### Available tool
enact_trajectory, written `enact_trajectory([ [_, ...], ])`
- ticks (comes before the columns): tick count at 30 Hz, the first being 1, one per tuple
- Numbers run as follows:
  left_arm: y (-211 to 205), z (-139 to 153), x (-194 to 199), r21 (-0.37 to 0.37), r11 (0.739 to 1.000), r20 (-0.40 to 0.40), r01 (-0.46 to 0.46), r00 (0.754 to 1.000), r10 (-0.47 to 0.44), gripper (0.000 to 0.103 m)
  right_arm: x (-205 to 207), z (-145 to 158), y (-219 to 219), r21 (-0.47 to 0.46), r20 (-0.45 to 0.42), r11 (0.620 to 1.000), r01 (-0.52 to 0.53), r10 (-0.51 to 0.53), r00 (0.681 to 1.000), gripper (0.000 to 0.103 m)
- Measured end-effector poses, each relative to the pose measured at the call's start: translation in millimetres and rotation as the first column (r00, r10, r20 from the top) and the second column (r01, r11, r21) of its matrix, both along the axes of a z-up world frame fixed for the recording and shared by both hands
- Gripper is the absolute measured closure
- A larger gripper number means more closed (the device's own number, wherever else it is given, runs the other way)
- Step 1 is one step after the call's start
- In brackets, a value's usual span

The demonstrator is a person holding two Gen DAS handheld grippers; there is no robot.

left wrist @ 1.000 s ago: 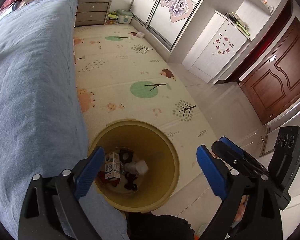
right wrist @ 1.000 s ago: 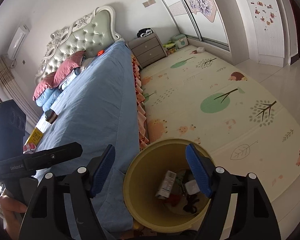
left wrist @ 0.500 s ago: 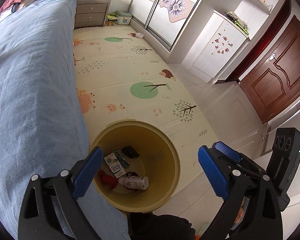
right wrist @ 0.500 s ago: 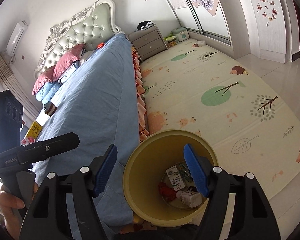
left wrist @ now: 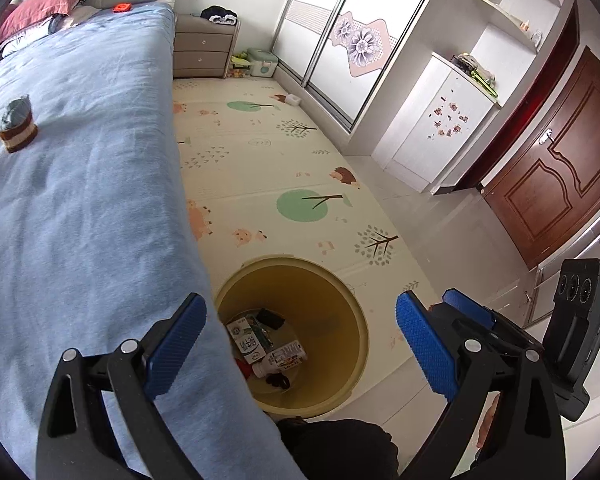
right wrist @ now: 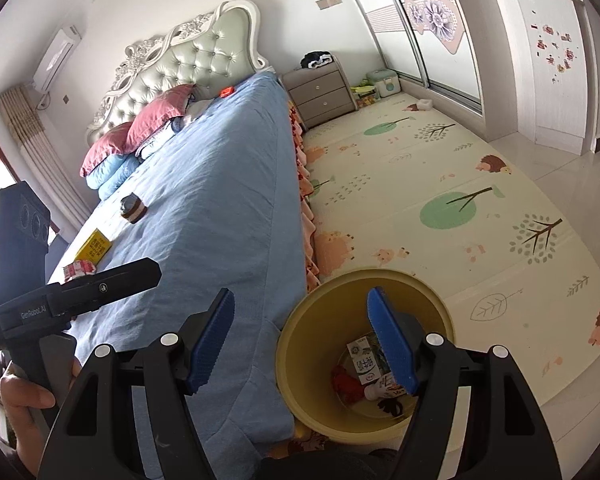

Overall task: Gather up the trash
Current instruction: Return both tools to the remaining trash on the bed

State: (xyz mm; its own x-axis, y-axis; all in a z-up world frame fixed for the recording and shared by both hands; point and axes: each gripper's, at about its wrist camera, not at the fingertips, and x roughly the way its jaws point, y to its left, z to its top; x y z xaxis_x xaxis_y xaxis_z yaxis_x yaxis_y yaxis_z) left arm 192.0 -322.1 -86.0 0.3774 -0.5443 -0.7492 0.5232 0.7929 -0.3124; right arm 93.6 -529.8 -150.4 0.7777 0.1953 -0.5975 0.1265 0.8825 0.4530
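Yellow plastic, the trash bin [left wrist: 352, 344] is sitting on the floor at the lower centre of both views, tight against the bed's edge, and it is already holding a milk carton [left wrist: 247, 338], a small labelled bottle [left wrist: 281, 360] and some red and dark scraps. Both grippers are hanging over it with nothing between their pads: the left gripper [left wrist: 300, 346] has its jaws spread wide, and the right gripper [right wrist: 304, 344] is gaping just as wide above the bin's mouth.

Judging by what is lying about, the step in hand is turning to the next piece of litter. On the blue bedspread [right wrist: 220, 200], at the left of the right wrist view, a brown-sleeved cup [right wrist: 131, 208], a yellow packet [right wrist: 94, 245] and a red-and-white wrapper [right wrist: 78, 269] are waiting, well apart from the bin.

Doing this well probably means approaching one item at a time with open jaws, straddling it squarely, and pressing lightly, since the soft cover is likely to give. The cup should be gripped across its sleeve and kept level in case of dregs.
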Motion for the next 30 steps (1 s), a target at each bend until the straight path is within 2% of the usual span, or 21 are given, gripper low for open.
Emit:
enact_trajectory([
  [11,116,31,-19,0.049,0.988,0.130,-0.147,0.982,0.140,0.007,24,29,95,-0.021,0.041,0.982,-0.186,0.187,0.981,0.036],
  [15,166,39,-22,0.028,0.976,0.146,-0.216,0.967,0.210,0.007,34,38,136,-0.030,0.050,0.969,-0.247,0.248,0.967,0.037],
  [22,251,46,-26,-0.012,0.941,0.157,-0.338,0.929,0.336,0.007,49,54,207,-0.050,0.065,0.933,-0.357,0.359,0.931,0.037],
  [30,335,54,-25,-0.063,0.884,0.154,-0.464,0.870,0.468,0.007,64,65,284,-0.078,0.064,0.882,-0.465,0.469,0.881,0.037],
])
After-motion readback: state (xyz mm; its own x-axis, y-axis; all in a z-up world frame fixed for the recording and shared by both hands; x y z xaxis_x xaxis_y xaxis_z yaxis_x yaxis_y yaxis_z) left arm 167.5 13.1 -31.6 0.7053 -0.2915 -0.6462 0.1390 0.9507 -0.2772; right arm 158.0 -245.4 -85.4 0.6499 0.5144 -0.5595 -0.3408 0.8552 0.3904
